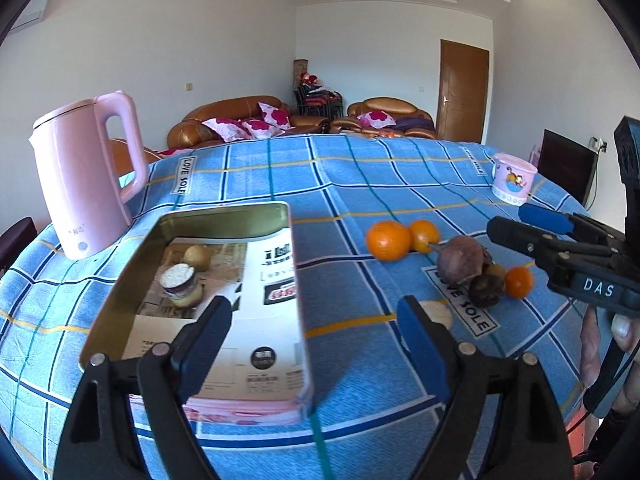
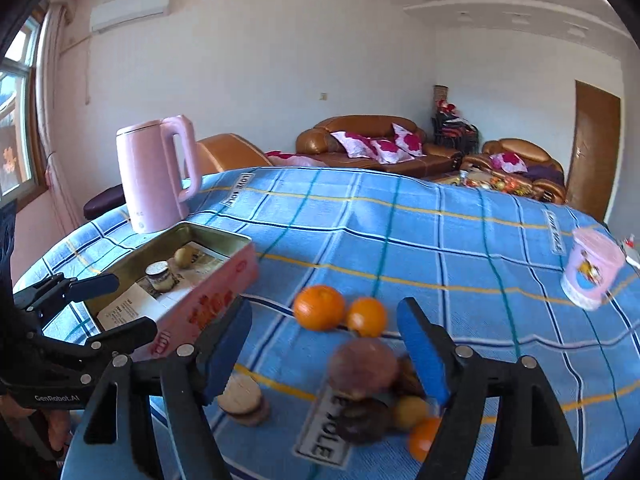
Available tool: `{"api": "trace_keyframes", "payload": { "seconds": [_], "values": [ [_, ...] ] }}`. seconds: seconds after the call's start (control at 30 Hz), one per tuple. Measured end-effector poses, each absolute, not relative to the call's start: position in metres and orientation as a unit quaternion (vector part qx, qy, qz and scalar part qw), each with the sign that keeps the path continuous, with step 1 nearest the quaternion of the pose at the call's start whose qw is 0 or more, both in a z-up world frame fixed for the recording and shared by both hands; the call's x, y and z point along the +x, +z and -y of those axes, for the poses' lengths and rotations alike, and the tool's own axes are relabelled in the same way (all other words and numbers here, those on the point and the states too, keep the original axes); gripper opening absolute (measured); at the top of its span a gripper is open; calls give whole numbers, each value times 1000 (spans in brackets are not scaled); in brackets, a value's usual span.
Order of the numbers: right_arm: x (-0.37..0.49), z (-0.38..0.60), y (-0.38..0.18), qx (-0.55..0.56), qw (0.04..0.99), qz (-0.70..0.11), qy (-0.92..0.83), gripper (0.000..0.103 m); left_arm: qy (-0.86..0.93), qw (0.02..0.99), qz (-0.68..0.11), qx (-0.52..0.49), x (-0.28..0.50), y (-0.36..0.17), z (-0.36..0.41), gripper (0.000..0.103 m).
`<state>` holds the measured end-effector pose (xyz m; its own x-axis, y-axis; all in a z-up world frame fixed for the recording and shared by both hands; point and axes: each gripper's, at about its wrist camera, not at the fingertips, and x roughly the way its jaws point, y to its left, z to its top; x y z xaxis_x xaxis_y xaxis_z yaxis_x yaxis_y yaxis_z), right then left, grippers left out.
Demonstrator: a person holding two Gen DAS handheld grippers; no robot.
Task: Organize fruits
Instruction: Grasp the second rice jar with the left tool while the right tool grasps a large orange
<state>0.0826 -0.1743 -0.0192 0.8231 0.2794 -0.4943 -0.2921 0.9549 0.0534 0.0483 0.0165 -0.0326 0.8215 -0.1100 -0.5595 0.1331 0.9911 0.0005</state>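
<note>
Fruits: two oranges [image 1: 388, 241] and a dark cluster [image 2: 362, 364] loose on my blue checked tablecloth [image 1: 360, 184].
Tin: open pink tin [image 1: 192, 216], small yellowish fruit [image 1: 197, 257] inside.
Left gripper [image 1: 314, 326]: jaws apart, empty.
Right gripper [image 2: 324, 344]: jaws apart over the cluster, gripping nothing.
Beyond: pink kettle [image 1: 86, 176].

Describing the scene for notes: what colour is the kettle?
Pink kettle, clearest in the left wrist view.

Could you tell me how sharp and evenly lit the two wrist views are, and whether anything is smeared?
Left wrist view: mostly sharp, with strong fisheye bending of the table edge; the tin reads clearly. Right wrist view: motion blur smears the brown fruit, the oranges and the pink cup. Both are bright with daylight, with dark corners.
</note>
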Motion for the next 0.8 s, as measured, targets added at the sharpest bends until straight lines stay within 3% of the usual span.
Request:
{"api": "trace_keyframes", "payload": {
  "seconds": [0.43,0.67,0.8],
  "values": [
    [65,222,-46,-2,958,-270,93,77,-110,939,-318,70,56,-45,40,85],
    [65,224,-54,-24,950,-299,85,76,-141,921,-357,72,71,-54,50,62],
    [69,223,-62,-30,942,-323,92,65,-156,911,-377,66,76,-59,51,52]
  ]
}}
